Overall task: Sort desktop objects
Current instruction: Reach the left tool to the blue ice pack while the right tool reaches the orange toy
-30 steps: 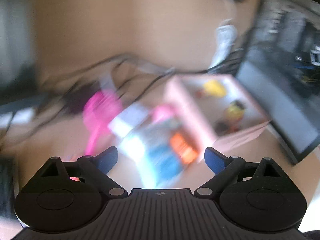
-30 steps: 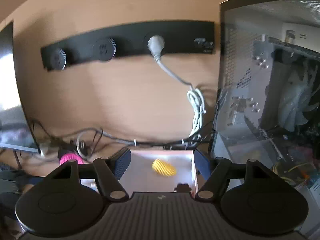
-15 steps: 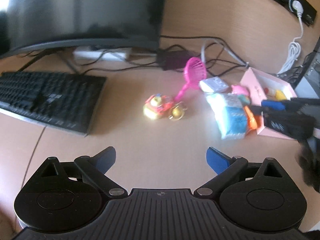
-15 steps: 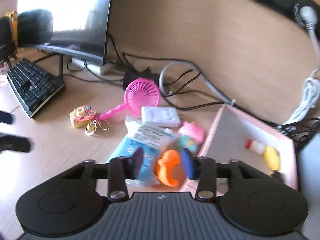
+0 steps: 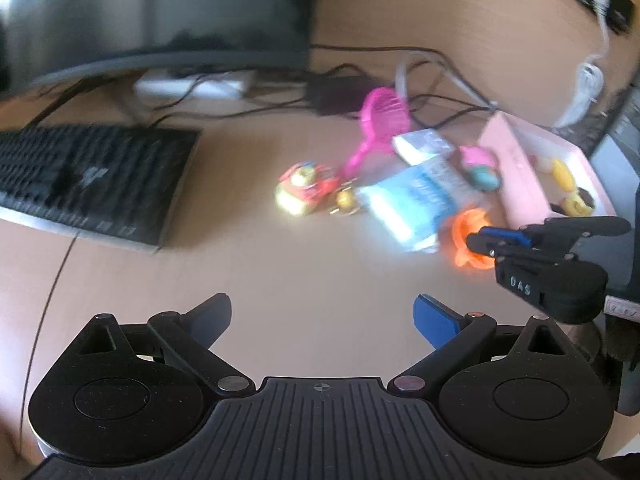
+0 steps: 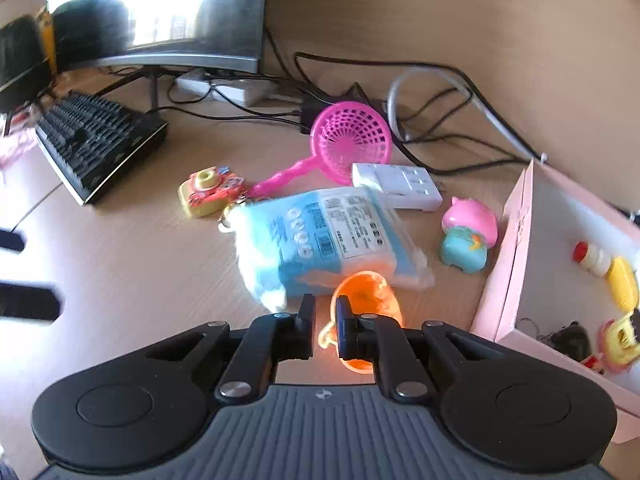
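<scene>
1. You are risking a slip: the right gripper [image 6: 323, 322] is clamping only the thin rim of the orange cup [image 6: 366, 300], jaws nearly together, and the tissue pack [image 6: 320, 236] is lying just beyond them.
2. The pink box [image 6: 516, 248] is sitting right of those jaws.
3. Your left gripper [image 5: 322, 320] is hanging jaws apart, empty, angled down at the desk [image 5: 260, 272].

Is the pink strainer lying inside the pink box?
No, the pink strainer lies on the desk left of the pink box, near the cables.
</scene>
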Demonstrator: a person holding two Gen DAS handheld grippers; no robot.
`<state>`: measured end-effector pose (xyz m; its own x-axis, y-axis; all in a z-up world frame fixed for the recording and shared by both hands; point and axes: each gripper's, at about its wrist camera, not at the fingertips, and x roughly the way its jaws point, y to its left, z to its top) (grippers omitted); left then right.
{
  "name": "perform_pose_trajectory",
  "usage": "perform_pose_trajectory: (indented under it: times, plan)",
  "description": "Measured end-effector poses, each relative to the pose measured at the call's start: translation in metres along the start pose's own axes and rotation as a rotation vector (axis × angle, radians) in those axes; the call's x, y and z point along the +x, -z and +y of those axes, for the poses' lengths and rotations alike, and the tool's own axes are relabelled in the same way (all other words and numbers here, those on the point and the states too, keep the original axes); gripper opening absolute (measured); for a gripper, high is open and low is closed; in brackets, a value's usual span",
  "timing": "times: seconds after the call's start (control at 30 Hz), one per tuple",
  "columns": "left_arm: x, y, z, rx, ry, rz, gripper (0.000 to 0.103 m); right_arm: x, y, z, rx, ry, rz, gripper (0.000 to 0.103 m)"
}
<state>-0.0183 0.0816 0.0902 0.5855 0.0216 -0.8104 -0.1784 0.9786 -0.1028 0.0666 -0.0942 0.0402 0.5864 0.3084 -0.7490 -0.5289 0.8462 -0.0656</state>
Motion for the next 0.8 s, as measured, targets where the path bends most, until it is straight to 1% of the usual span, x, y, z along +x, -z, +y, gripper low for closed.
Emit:
perform_pose_trajectory:
  times: [0.13,0.23,0.3,0.37,0.4,0.43,0.47,0.5,0.53,0.57,0.6,0.63,0.67,0.73,0.8]
  plan:
    - [0.02,-0.016,-0.032,0.17,0.035,-0.047,0.1,-0.007,0.013,-0.029,0.067,0.11,0.027,0.01]
    - [0.043,-0.029,-0.06,0.326,0.05,-0.073,0.1,-0.033,0.031,-0.052,0.155,0.095,0.011,0.01]
    - [0.062,-0.036,-0.081,0.452,0.057,-0.084,0.1,-0.049,0.043,-0.059,0.18,0.1,0.0,0.012]
    - [0.083,-0.043,-0.098,0.556,0.064,-0.074,0.1,-0.057,0.052,-0.061,0.197,0.112,-0.001,0.017]
    - [0.094,-0.045,-0.104,0.587,0.052,-0.065,0.1,-0.061,0.057,-0.064,0.214,0.115,0.003,0.023]
    - [0.105,-0.048,-0.108,0.603,0.036,-0.05,0.1,-0.063,0.061,-0.065,0.225,0.117,0.005,0.027]
    - [0.116,-0.052,-0.111,0.61,0.029,-0.03,0.099,-0.066,0.065,-0.067,0.235,0.121,0.007,0.028]
    - [0.123,-0.056,-0.111,0.608,0.038,-0.014,0.097,-0.068,0.069,-0.068,0.247,0.125,0.009,0.031]
    - [0.128,-0.059,-0.111,0.601,0.057,0.003,0.087,-0.068,0.07,-0.068,0.254,0.125,0.01,0.035]
    - [0.131,-0.062,-0.111,0.587,0.075,0.02,0.082,-0.068,0.072,-0.069,0.262,0.126,0.01,0.039]
    - [0.132,-0.064,-0.111,0.568,0.088,0.029,0.08,-0.068,0.074,-0.07,0.271,0.127,0.009,0.046]
    - [0.132,-0.064,-0.11,0.556,0.096,0.031,0.072,-0.067,0.075,-0.07,0.276,0.127,0.009,0.054]
    - [0.129,-0.063,-0.109,0.545,0.101,0.031,0.065,-0.067,0.077,-0.07,0.278,0.127,0.01,0.056]
    - [0.121,-0.058,-0.103,0.509,0.102,0.034,0.063,-0.065,0.076,-0.068,0.27,0.123,0.016,0.056]
    - [0.108,-0.048,-0.091,0.449,0.099,0.05,0.062,-0.06,0.072,-0.062,0.245,0.114,0.02,0.056]
